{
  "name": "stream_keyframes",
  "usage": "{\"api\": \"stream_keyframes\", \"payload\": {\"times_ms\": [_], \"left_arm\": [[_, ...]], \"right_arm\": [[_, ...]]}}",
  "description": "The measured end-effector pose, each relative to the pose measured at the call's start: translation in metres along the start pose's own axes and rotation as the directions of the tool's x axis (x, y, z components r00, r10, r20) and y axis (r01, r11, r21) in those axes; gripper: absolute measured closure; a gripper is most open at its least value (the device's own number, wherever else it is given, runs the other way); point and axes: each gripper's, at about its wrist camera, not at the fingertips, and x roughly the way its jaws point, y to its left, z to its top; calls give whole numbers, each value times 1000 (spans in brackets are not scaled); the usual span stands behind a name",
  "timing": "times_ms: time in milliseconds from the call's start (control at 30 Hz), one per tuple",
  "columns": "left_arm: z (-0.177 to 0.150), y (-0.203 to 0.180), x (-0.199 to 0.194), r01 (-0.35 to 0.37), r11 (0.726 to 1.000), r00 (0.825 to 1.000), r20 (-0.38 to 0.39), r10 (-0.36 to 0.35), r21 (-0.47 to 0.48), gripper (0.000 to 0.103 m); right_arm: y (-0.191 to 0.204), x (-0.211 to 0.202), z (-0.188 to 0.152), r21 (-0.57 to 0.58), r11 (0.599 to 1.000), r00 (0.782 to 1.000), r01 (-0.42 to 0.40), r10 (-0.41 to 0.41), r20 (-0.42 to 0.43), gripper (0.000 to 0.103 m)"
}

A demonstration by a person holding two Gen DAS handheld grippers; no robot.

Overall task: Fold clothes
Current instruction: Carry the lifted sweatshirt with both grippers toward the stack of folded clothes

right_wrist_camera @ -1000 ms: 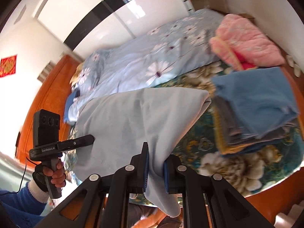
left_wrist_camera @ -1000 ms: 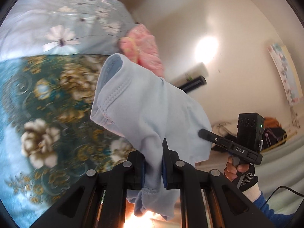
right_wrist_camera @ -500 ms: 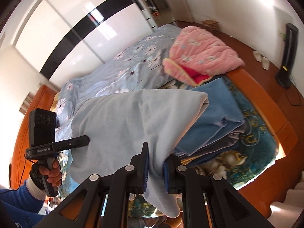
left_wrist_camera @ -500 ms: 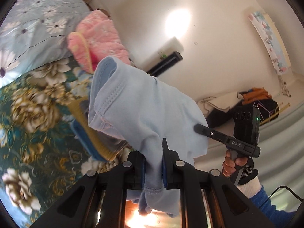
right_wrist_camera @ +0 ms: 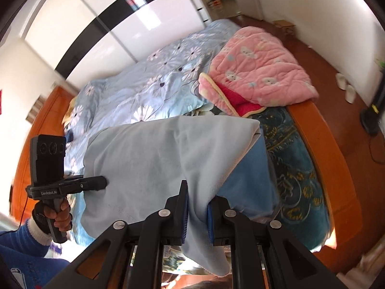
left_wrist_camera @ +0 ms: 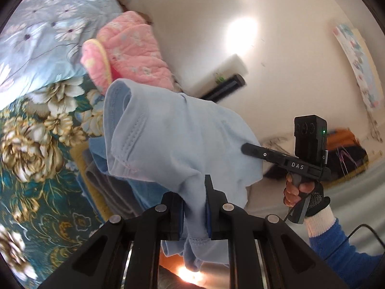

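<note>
A folded pale blue garment [left_wrist_camera: 173,139] hangs in the air between both grippers. My left gripper [left_wrist_camera: 194,207] is shut on one end of it, cloth bunched between the pads. My right gripper [right_wrist_camera: 196,214] is shut on the other end of the pale blue garment [right_wrist_camera: 156,163], a flap hanging below the jaws. Each view shows the other gripper at the far side of the cloth. Under the garment lies a stack of folded clothes [right_wrist_camera: 250,175], blue on top, with grey and yellow layers [left_wrist_camera: 101,180] showing in the left wrist view.
The stack rests on a teal floral bedspread [right_wrist_camera: 296,168] near the bed's wooden foot rail [right_wrist_camera: 320,149]. A pink quilt [right_wrist_camera: 259,69] and a light blue flowered duvet [right_wrist_camera: 154,84] lie behind. Slippers [right_wrist_camera: 346,89] lie on the floor beside a black stand [right_wrist_camera: 373,115].
Both grippers carried the held garment sideways across the bed, from over the open bedspread to above the stack of folded clothes. Both grips stayed shut.
</note>
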Motion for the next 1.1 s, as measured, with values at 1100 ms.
{"api": "stream_keyframes", "payload": {"times_ms": [1100], "left_arm": [[-41, 42, 90, -280, 914, 957, -10, 290, -295, 85]], "right_arm": [[-108, 124, 20, -42, 982, 933, -185, 162, -321, 89]]}}
